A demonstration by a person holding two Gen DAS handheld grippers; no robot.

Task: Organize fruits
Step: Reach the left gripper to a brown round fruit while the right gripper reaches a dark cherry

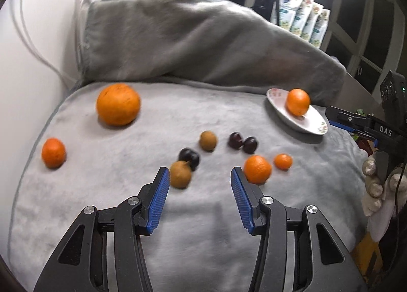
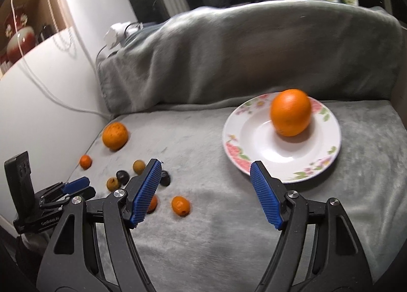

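Note:
A floral white plate point(image 2: 328, 136) holds one orange point(image 2: 290, 116); it also shows in the left wrist view point(image 1: 276, 100) with the orange point(image 1: 297, 102). Loose on the grey cushion point(image 1: 114, 190) lie a big orange point(image 1: 118, 104), a small orange point(image 1: 53, 152), another orange point(image 1: 257, 169), a tiny one point(image 1: 283, 161), brown fruits point(image 1: 180, 174) and dark plums point(image 1: 241, 142). My left gripper point(image 1: 200, 173) is open and empty, just before the brown fruit. My right gripper point(image 2: 206, 166) is open and empty, in front of the plate.
A folded grey blanket point(image 1: 190, 37) lies behind the fruit. A white wall with cables point(image 1: 30, 37) runs on the left. Floral packets point(image 1: 302, 17) stand on a sill at the back right. A gloved hand point(image 1: 376, 185) holds the right gripper.

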